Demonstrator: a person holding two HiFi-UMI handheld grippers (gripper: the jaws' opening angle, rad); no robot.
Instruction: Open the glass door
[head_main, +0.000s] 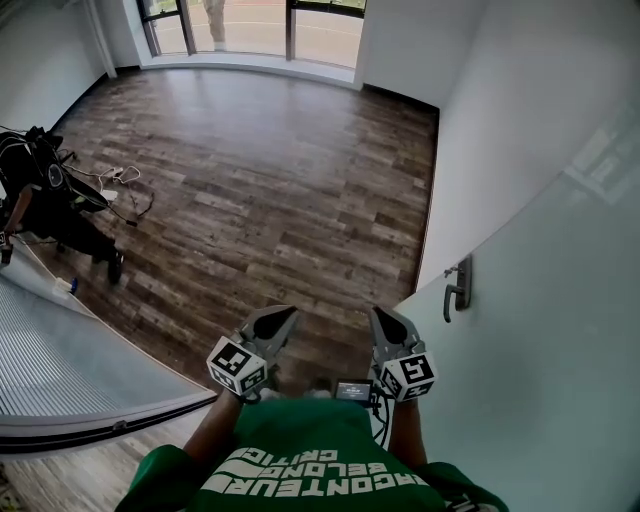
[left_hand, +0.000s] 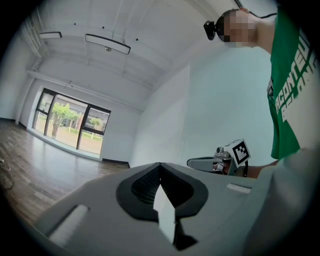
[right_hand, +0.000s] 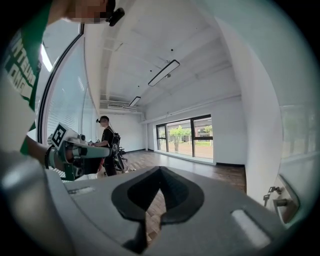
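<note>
The frosted glass door fills the right side of the head view, its metal handle near the door's edge. The same handle shows at the lower right of the right gripper view. My right gripper is shut and empty, held level a little left of the handle and apart from it. My left gripper is beside it, also shut with nothing in it. In each gripper view the jaws meet at their tips: left gripper, right gripper.
A wood floor runs ahead to tall windows. A white wall stands at the right beyond the door. At the left are a ribbed panel with a floor track, a person with gear and loose cables.
</note>
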